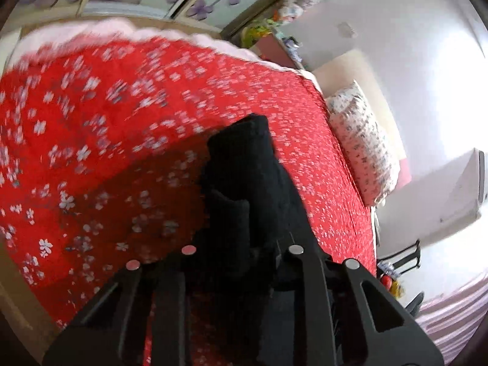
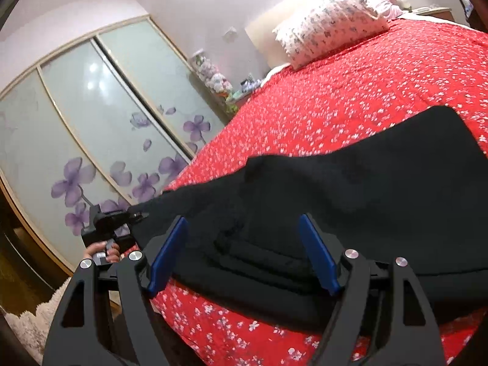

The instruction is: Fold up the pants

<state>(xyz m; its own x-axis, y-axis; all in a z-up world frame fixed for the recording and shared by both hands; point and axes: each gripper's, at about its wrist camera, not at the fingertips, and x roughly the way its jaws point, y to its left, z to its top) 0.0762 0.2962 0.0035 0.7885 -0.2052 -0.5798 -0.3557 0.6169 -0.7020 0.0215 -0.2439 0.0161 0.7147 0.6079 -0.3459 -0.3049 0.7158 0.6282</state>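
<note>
Black pants (image 2: 381, 183) lie across the red flowered bedspread (image 2: 335, 91), and one end stretches out to the left off the bed's edge. My left gripper (image 2: 134, 213) is shut on that stretched end, with a hand (image 2: 100, 250) behind it. In the left wrist view the same black cloth (image 1: 244, 167) hangs bunched between the left gripper's (image 1: 235, 244) fingers, raised over the bedspread (image 1: 122, 122); the fingertips are hidden by it. My right gripper (image 2: 242, 218) stands open, and its blue pads (image 2: 169, 253) straddle the folded near edge of the pants.
A flowered pillow (image 2: 329, 24) leans at the head of the bed. A sliding wardrobe (image 2: 91, 122) with purple flowers runs along the bed's left side. A shelf of small toys (image 2: 213, 73) stands beside it. A shaggy rug (image 2: 30, 320) covers the floor.
</note>
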